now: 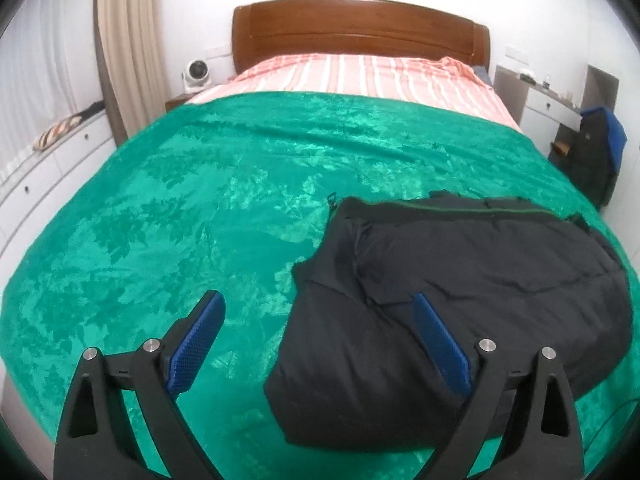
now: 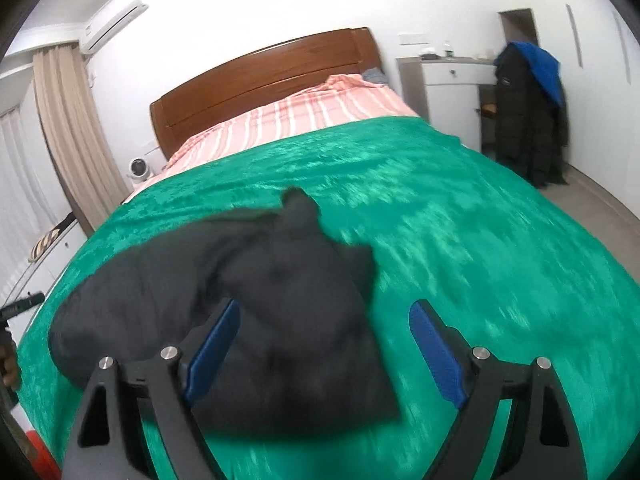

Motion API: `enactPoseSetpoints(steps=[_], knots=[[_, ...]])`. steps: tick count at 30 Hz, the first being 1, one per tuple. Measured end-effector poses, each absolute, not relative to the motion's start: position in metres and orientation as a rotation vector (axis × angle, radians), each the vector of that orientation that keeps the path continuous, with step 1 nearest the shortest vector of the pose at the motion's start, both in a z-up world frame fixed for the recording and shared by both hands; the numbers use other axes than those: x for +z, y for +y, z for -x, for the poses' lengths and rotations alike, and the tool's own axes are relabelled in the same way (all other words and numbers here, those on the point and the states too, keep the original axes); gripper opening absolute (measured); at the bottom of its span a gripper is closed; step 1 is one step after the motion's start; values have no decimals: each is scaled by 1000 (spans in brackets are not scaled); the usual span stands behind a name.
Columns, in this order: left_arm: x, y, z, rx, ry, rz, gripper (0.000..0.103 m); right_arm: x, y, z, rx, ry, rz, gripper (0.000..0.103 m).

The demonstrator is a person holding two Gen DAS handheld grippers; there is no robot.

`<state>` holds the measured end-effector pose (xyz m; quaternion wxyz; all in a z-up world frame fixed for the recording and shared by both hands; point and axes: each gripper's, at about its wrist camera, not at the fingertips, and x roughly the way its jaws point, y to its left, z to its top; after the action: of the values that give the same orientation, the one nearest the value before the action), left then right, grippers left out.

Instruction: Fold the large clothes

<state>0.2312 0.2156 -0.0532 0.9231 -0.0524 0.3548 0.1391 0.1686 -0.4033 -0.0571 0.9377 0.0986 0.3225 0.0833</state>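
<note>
Jacket (image 1: 460, 312) lying folded, lower right of left view, on green blanket (image 1: 200, 208). You are hovering left gripper (image 1: 316, 312) and right gripper (image 2: 324, 320) above it, jaws spread, pinching nothing. Judging it puffy, soft, light, slippery: be taking thick folded edges. Underside, sleeves hiding; right view blurring. Headboard (image 1: 360, 28) far.

A plain black padded jacket (image 1: 460, 300) lies ahead of blue-padded black grippers (image 1: 320, 332) on a mottled emerald-green plush blanket (image 1: 200, 200); beyond it, a pink-and-white striped sheet (image 1: 360, 72).

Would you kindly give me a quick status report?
Both grippers, left and right, open, empty. Black padded jacket lying folded on green blanket. Nothing obstructing.
</note>
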Motion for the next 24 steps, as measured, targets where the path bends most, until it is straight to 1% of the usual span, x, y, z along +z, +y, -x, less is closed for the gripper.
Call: enactPoseSetpoints(steps=[4, 8, 13, 19, 21, 24], knots=[[-44, 205, -223, 273, 709, 93, 96, -74, -419, -136, 128, 684, -244, 86], [-36, 194, -216, 247, 695, 103, 96, -92, -423, -113, 100, 694, -229, 86], [-46, 158, -207, 77, 743, 127, 96, -115, -416, -79, 106, 663, -206, 86], [-62, 89, -214, -57, 765, 16, 96, -128, -405, -77, 169, 686, -181, 86], [-67, 68, -225, -53, 752, -38, 96, -132, -407, -80, 172, 693, -192, 86], [-78, 53, -246, -48, 766, -46, 96, -140, -415, -86, 170, 725, -243, 86]])
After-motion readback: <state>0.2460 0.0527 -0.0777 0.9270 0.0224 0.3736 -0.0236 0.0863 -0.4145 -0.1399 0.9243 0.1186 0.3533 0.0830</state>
